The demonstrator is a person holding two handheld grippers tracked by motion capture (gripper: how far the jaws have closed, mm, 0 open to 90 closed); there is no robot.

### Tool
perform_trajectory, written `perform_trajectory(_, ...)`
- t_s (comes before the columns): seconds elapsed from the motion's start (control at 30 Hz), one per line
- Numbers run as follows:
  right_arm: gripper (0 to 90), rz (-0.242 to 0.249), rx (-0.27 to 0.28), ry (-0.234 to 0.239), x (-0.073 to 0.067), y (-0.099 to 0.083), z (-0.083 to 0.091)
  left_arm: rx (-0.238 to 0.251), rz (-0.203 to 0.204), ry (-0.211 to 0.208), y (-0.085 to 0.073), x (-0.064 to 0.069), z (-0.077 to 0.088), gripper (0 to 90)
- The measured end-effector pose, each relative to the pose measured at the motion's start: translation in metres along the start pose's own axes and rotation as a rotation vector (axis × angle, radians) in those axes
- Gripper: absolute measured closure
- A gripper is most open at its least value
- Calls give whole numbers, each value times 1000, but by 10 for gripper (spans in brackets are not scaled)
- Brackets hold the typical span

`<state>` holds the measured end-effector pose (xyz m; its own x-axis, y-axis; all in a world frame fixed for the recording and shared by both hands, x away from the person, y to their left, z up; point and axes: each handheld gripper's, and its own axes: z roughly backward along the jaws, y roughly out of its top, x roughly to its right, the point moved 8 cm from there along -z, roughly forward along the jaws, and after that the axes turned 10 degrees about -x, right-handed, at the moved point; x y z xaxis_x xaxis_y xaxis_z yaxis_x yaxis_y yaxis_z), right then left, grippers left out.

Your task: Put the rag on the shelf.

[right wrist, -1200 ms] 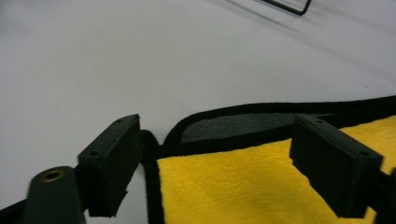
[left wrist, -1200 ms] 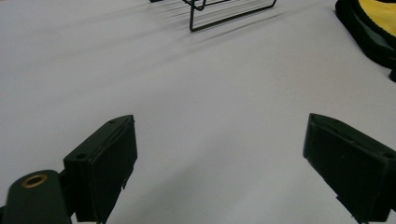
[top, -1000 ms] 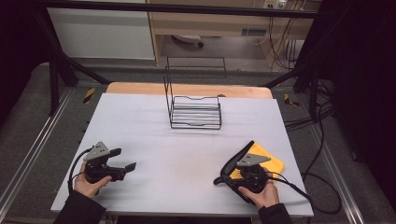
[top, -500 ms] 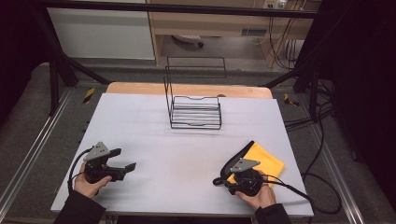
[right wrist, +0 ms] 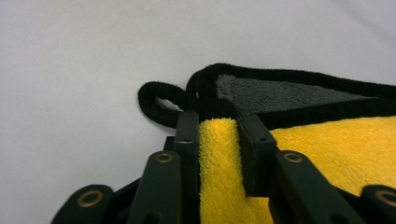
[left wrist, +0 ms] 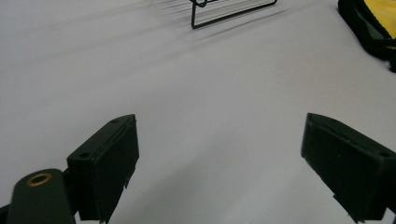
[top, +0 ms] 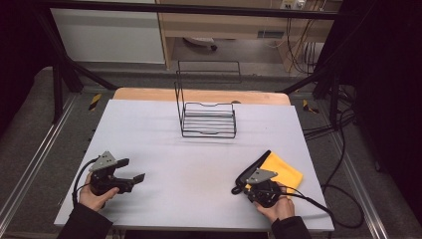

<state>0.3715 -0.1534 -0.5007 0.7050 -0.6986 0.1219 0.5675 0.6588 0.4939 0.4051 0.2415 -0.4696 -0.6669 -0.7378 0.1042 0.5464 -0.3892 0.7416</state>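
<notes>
Pinching yellow cloth [right wrist: 219,154] between right tongs [right wrist: 217,126]

Setting: a lab or test workroom, not a home. Evidence: a desk [top: 149,129] with a plain white top, boxed in by a black metal frame [top: 59,74]; aluminium rails [top: 30,169] along both sides; grey carpet floor; loose cables [top: 343,149] trailing at the right; black-and-yellow hazard tape [top: 94,101] at the frame's feet; a bare wooden shelf unit behind.
</notes>
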Motion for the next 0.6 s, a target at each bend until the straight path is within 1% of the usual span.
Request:
perform_trajectory(0.1, 760, -16, -2, 14, 2, 1, 1, -1, -1, 0, 0, 0, 0, 115)
perform_trajectory(0.2, 772, -51, 15, 34, 6, 5, 4, -1, 2, 0, 0, 0, 0, 115)
perform_trajectory(0.23, 772, -51, 15, 34, 6, 5, 4, -1, 2, 0, 0, 0, 0, 116)
perform_trajectory(0.27, 775, -83, 38, 51, 9, 9, 7, -1, 4, 0, 0, -1, 0, 115)
perform_trajectory(0.4, 777, -132, 77, 84, 12, 18, 11, -1, 5, 1, 0, -1, 0, 116)
perform_trajectory(0.43, 777, -132, 77, 84, 12, 18, 11, -1, 5, 1, 0, -1, 0, 116)
perform_trajectory(0.5, 777, -143, 104, 97, 12, 26, 15, -2, 2, 3, 0, -1, 0, 116)
perform_trajectory(0.57, 776, -139, 114, 103, 11, 29, 16, -7, 0, 4, 0, -2, -1, 116)
perform_trajectory(0.6, 776, -132, 141, 128, 4, 38, 18, -8, -1, 5, 0, -2, -1, 116)
